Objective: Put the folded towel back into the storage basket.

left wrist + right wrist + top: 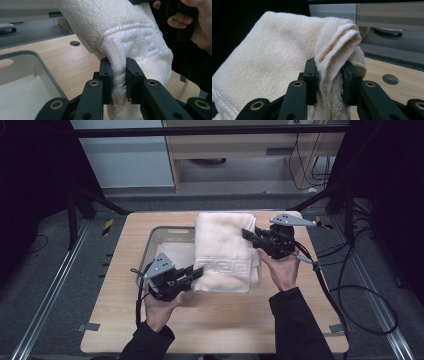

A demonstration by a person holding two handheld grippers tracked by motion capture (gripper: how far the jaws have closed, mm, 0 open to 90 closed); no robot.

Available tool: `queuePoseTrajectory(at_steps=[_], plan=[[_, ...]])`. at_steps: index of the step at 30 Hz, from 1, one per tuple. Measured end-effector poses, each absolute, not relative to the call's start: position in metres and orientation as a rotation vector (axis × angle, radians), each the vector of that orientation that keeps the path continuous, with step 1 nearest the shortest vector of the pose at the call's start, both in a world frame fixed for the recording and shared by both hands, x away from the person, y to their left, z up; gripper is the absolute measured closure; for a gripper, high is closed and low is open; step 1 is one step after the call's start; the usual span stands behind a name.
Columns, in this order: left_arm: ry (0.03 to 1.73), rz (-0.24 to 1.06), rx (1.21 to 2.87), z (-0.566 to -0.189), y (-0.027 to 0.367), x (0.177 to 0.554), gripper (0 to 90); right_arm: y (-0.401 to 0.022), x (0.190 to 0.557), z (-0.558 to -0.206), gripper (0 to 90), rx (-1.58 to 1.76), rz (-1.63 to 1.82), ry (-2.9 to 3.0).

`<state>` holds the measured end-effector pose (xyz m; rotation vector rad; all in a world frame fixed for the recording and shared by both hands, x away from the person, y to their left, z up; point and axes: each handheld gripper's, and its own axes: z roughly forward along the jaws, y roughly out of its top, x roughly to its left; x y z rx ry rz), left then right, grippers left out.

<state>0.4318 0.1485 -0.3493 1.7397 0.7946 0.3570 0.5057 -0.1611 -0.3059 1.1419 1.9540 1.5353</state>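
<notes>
Table (215, 330): wooden, carried a grey bin (165, 234) toward its left edge.
Towel (222, 250): cream, folded, held above the table's middle, partly over the bin, probably for carrying; its underside was hidden.
Left gripper (196, 272): clamped on the near edge.
Right gripper (250, 236): clamped on the far corner.

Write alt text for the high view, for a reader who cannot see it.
A person holds a folded cream towel between two black grippers above a wooden table: the left gripper clamps its near left corner, the right gripper its far right edge. A grey plastic bin sits on the table, partly under the towel's left side.
</notes>
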Motion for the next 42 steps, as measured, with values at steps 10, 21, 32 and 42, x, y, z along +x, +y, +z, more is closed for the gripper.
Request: queuePoseTrajectory(at_steps=[10,21,32,42], plan=[[0.811,0.378,1.705,-0.341,0.163,0.433,77.0,-0.148,0.511,-0.296,69.7,1.115,1.548,1.953],[0.835,0.406,1.669,-0.334,0.178,0.433,77.1,-0.129,0.516,-0.288,69.8,1.084,1.55,1.946],[0.857,0.429,1.643,-0.327,0.196,0.432,77.1,-0.108,0.519,-0.277,69.7,1.055,1.559,1.955],[0.882,0.454,1.639,-0.322,0.216,0.431,77.1,-0.086,0.524,-0.272,69.7,1.03,1.563,1.969]])
